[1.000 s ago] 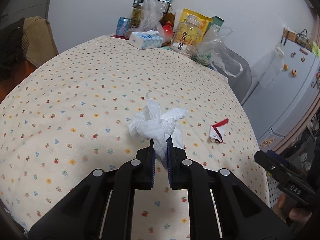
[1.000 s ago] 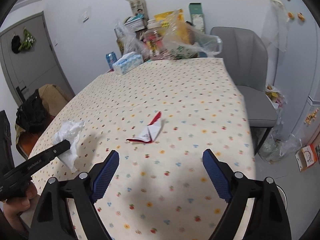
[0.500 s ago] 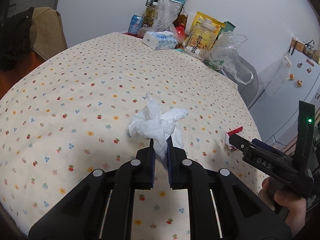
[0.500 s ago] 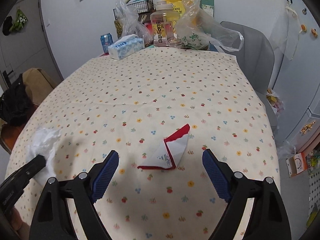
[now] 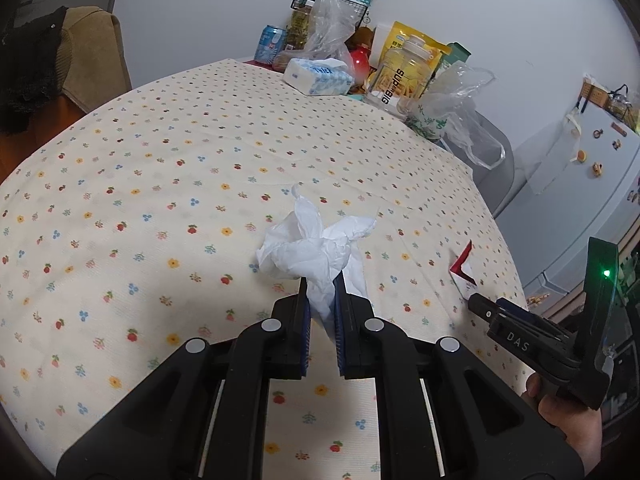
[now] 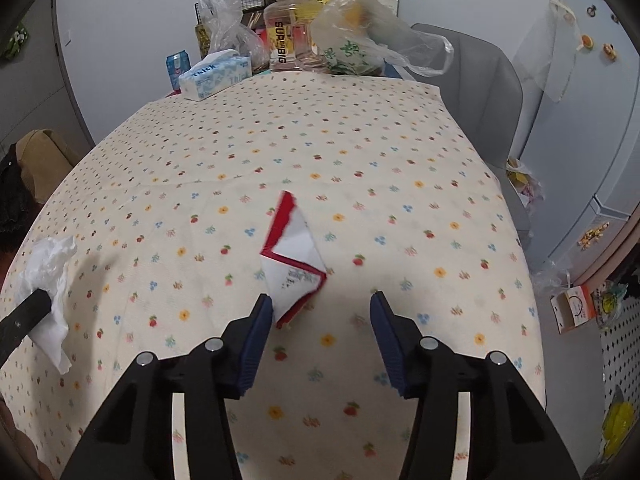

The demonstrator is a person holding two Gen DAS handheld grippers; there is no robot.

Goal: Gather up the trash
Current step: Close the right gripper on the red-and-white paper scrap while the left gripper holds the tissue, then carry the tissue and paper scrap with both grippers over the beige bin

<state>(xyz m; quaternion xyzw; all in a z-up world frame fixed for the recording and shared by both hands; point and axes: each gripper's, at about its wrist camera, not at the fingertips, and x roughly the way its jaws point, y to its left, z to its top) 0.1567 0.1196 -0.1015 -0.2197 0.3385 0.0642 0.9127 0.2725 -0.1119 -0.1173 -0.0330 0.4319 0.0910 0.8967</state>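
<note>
Closing in over the last second, the right gripper [image 6: 320,312] has gone from hovering well back from the red-and-white wrapper [image 6: 294,254] to having its spread fingers down at the wrapper's near end, the left finger pad touching or just beside the wrapper's lower corner, the right pad well clear to the other side. Its jaws stand wide apart and hold nothing. The left gripper [image 5: 320,296] has not altered its grasp: its jaws remain clamped on the lower tail of the crumpled white tissue [image 5: 316,246], which bunches above the fingertips over the flowered tablecloth [image 5: 160,184]. Seen from the left wrist view, the right gripper [image 5: 480,308] now reaches in at the table's right edge beside the wrapper [image 5: 462,270], where a second ago it sat lower and further off. The step in hand appears to be picking up the second piece of trash while the first stays held. The wrapper lies off-centre between the jaws, nearer the left pad, so the next move probably calls for a small shift leftward and forward before the jaws close, low enough to catch the flat folded paper without snagging the cloth. No bin shows in either view. Clutter at the table's far end, the tissue box [image 6: 216,76] and big jar [image 6: 290,38], sits well apart from both grippers.
</note>
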